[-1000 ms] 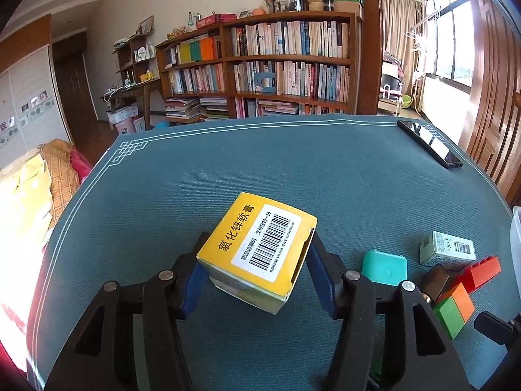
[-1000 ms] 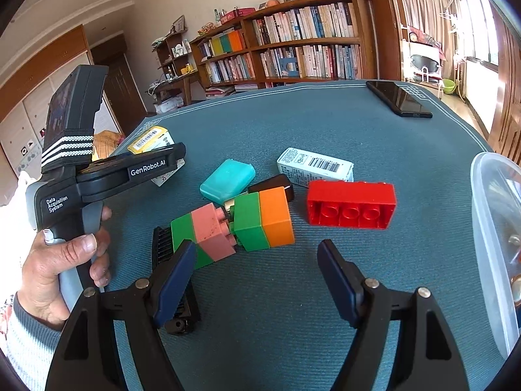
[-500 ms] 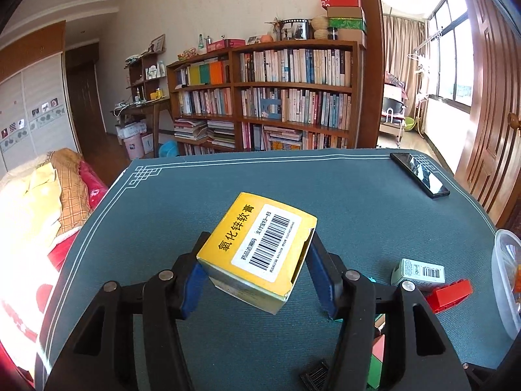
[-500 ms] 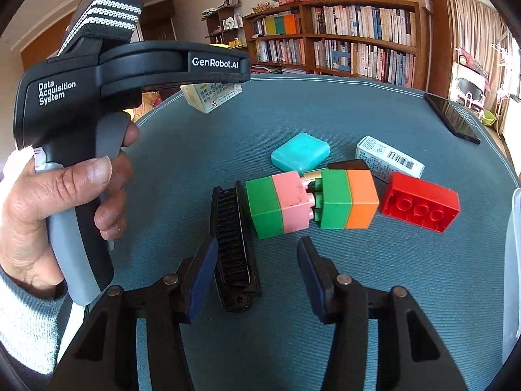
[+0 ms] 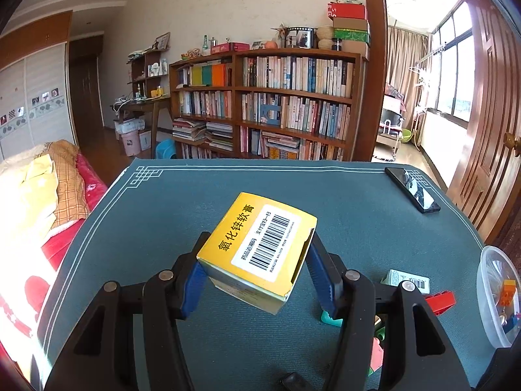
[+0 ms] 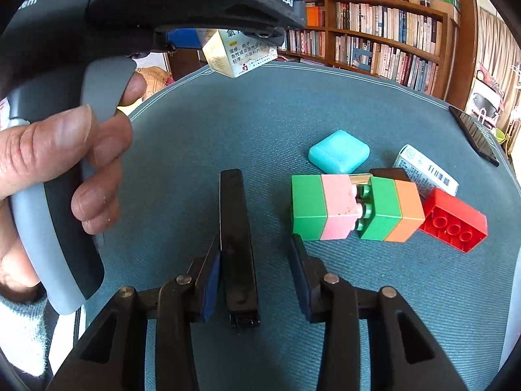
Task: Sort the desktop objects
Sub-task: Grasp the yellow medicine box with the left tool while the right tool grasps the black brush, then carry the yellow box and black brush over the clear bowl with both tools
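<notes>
My left gripper (image 5: 259,236) is shut on a yellow box with a barcode label (image 5: 247,228) and holds it tilted in the air above the teal table mat (image 5: 162,215). The same box (image 6: 239,55) shows in the right wrist view, under the left gripper's black body. A black comb (image 6: 234,221) lies lengthwise on the mat between the fingers of my right gripper (image 6: 255,241). Its jaws are closing. The left pad is at the comb's side, and the right pad stands clear of it.
Right of the comb lie a green-pink block (image 6: 319,208), a green-orange block (image 6: 390,211), a red brick (image 6: 452,221), a teal case (image 6: 338,151) and a small white box (image 6: 423,169). A phone (image 5: 412,189) lies far right. A clear tub (image 5: 495,293) holds bricks. A hand (image 6: 65,163) grips the left gripper's handle.
The left gripper has risen with the yellow box. The right gripper has moved left from the blocks to the comb, and its jaws have narrowed around it.
</notes>
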Available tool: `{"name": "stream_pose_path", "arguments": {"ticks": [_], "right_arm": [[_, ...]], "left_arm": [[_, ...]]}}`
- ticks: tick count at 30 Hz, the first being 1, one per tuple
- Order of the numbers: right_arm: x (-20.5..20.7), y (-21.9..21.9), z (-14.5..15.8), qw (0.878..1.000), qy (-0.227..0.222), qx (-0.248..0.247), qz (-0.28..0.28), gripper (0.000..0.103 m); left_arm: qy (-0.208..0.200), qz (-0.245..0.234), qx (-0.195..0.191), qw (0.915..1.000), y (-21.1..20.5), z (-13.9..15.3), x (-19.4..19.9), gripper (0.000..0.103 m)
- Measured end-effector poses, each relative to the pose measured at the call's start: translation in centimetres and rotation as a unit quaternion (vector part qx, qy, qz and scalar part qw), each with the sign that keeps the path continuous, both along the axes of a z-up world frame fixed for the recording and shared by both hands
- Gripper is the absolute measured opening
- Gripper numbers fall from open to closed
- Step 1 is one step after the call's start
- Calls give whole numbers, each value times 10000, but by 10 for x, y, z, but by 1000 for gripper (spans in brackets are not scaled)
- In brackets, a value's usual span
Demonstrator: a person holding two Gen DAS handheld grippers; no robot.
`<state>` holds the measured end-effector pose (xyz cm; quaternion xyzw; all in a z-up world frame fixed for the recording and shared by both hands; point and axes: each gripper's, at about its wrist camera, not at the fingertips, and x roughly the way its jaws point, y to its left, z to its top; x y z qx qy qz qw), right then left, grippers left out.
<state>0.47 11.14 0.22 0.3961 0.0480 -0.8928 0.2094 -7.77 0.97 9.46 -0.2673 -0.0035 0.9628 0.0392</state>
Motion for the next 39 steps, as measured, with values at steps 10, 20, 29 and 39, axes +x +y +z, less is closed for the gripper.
{"name": "stream_pose_path", "arguments": {"ticks": [10, 20, 29, 39], "right_arm": [[-5, -5, 0, 9998, 87, 148, -137, 18], [10, 8, 12, 9987, 297, -205, -369, 18], [22, 25, 26, 9953, 540, -321, -744, 18], [36, 48, 36, 9904, 649, -399, -1150, 18]], "left_arm": [[64, -42, 155, 9999, -3, 6, 7, 60], [215, -190, 226, 9993, 5, 17, 17, 60], [310, -460, 91, 9984, 27, 20, 28, 60], [384, -666, -4, 9970, 43, 22, 40, 60]]}}
